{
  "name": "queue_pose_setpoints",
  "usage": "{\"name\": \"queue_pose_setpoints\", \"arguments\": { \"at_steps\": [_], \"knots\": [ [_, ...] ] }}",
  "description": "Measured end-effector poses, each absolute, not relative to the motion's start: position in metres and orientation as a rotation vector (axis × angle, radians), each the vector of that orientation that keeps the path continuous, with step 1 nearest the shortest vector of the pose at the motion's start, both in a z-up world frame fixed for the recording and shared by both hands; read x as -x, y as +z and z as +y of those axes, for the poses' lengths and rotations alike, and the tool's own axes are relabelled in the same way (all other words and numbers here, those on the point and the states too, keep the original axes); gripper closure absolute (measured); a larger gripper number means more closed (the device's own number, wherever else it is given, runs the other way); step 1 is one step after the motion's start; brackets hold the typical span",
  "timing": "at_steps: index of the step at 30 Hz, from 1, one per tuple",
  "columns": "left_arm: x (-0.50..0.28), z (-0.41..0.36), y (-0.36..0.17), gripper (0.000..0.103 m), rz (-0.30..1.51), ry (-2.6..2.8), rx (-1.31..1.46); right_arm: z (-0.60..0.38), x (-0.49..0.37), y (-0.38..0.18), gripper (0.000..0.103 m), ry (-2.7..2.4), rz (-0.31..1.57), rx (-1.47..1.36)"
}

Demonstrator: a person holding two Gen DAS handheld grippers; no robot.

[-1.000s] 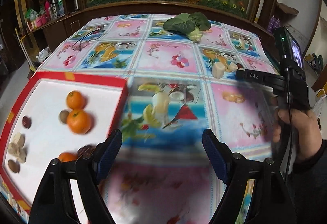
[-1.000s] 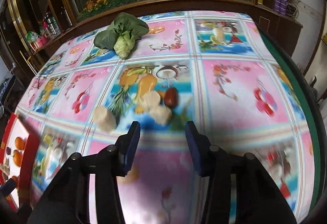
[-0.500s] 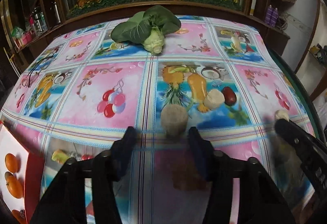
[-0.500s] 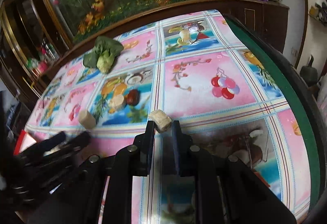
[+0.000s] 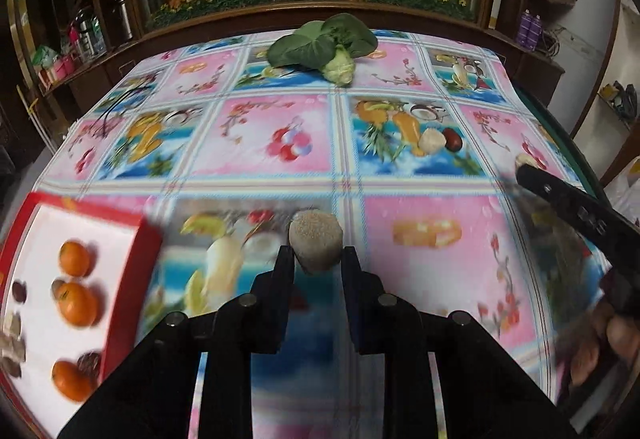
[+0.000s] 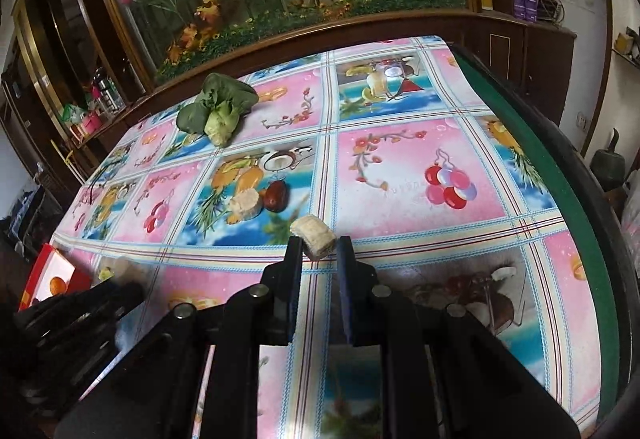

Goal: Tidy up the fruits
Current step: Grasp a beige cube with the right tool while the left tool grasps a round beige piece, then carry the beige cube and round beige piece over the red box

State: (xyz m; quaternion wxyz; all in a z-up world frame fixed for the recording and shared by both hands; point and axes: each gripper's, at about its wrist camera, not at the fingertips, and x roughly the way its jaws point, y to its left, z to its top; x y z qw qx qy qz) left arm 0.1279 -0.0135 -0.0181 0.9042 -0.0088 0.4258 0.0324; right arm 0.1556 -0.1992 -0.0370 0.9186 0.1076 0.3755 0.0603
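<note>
My left gripper is shut on a round tan fruit piece, held above the tablecloth. My right gripper is shut on a pale cut fruit chunk, also lifted. It shows at the right of the left wrist view. A red-rimmed white tray at the left holds oranges and small dark and pale pieces. Another pale chunk and a dark red date lie on the cloth; they also show in the left wrist view.
A green leafy vegetable lies at the far side of the table. The fruit-print tablecloth covers the table, with a green table edge on the right. A wooden cabinet with a plant display stands behind.
Both grippers closed on fruit pieces and lifted them. The left gripper has swung left, bringing the tray back into view.
</note>
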Motion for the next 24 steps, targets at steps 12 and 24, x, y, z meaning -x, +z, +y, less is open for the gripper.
{"name": "queue_pose_setpoints", "arguments": {
  "at_steps": [12,24],
  "knots": [
    [-0.065,0.020,-0.002,0.080,0.847,0.053,0.078,-0.158,-0.099,0.000,0.084,0.130,0.743,-0.120],
    [-0.023,0.025,-0.010,0.080,0.798,0.015,0.078,-0.127,-0.011,0.001,0.084,0.165,0.696,-0.121]
  ]
}}
